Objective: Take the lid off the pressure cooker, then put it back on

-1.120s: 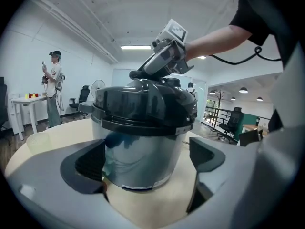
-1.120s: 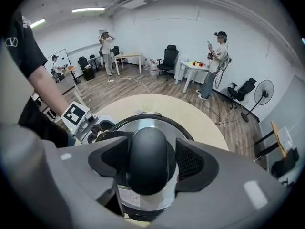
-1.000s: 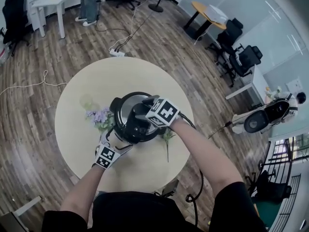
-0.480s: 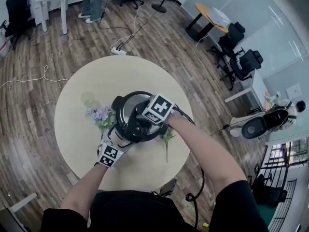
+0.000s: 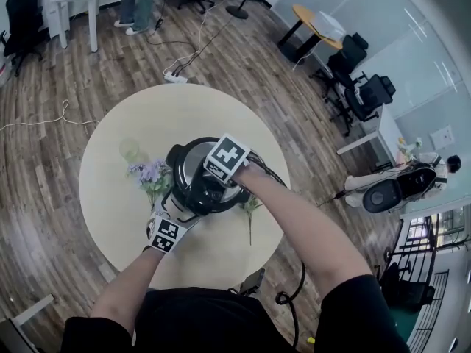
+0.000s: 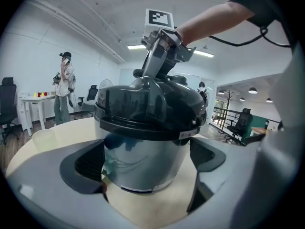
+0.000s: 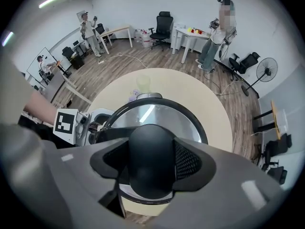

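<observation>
One thing has changed in the last second: the right gripper, closed from above on the lid's black knob, has twisted, so its marker cube now sits further left over the pressure cooker. The lid still lies flat on the steel pot on the round table. The left gripper has kept its place, its jaws wide either side of the pot without plainly pressing. I judge the lid is being turned in its lock, but whether to free or fasten it I cannot tell.
</observation>
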